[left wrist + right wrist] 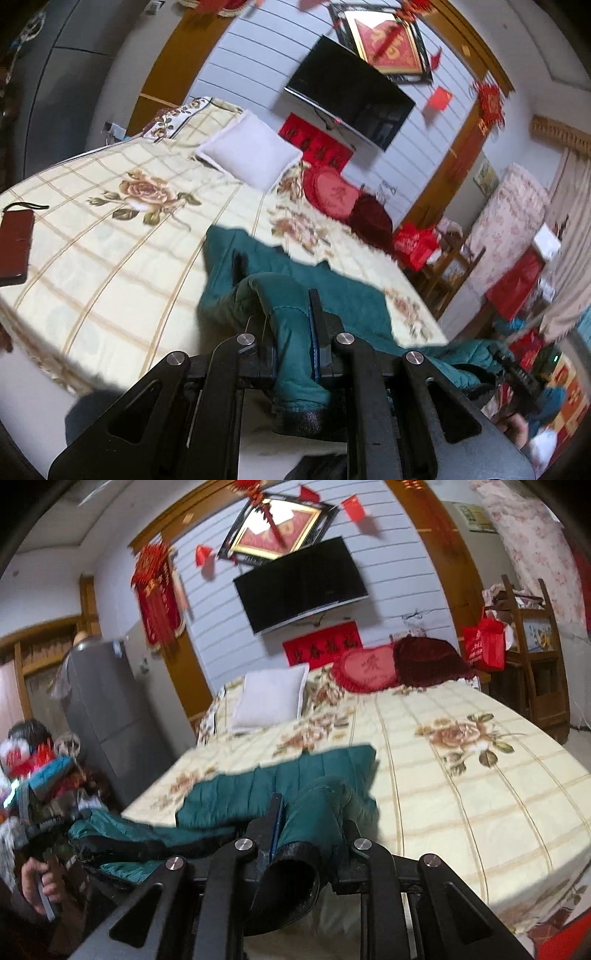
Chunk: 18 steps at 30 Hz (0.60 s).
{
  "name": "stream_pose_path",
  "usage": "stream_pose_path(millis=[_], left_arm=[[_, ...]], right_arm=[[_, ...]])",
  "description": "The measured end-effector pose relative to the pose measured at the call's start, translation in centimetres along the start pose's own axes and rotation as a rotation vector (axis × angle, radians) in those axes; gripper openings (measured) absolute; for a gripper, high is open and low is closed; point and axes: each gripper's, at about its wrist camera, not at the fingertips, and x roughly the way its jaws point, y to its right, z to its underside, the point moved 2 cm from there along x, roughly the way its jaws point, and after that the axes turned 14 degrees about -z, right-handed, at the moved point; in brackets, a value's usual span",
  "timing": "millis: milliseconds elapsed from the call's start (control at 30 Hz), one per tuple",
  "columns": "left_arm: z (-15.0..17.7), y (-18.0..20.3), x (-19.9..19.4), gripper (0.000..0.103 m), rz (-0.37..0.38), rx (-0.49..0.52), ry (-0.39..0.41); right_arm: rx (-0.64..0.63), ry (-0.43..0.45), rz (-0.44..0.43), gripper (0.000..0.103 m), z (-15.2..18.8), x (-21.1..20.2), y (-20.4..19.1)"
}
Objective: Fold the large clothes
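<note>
A dark green quilted padded garment (332,280) lies partly on the bed and hangs off its near edge. My left gripper (291,325) is shut on one end of it, a black-cuffed hem bunched between the fingers. My right gripper (306,812) is shut on another end of the green garment (266,786), its black cuff hanging below the fingers. The garment stretches between both grippers. The right gripper shows at the right edge of the left view (517,369), and the left gripper at the left edge of the right view (48,830).
The bed (110,258) has a cream floral checked sheet. On it are a white pillow (251,155), a red heart cushion (332,195), a dark red cushion (428,661) and a brown wallet (14,247). A grey cabinet (110,720) and a wooden shelf (535,672) flank the bed.
</note>
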Motion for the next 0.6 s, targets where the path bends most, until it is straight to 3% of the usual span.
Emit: stream_pose_path(millis=[167,333,467,600], left_arm=[[-3.6,0.8,3.8,0.011,-0.012,-0.074,0.027],[-6.8,1.8,9.1,0.011,-0.049,-0.079,0.019],[-8.7,2.8,15.6,0.011,-0.136,-0.020,0.018],[-8.2,2.4,22.1,0.011,-0.233,0.008,-0.019]], right_arm=[[0.042,0.057,-0.006,0.018,-3.8,3.6,1.3],[0.068,0.076,0.025,0.018,-7.0,9.0,2.9],[0.098,0.075,0.069,0.018,-8.8,14.6,4.9],[0.119,0.049,0.162,0.018,-8.9,19.9,7.4]])
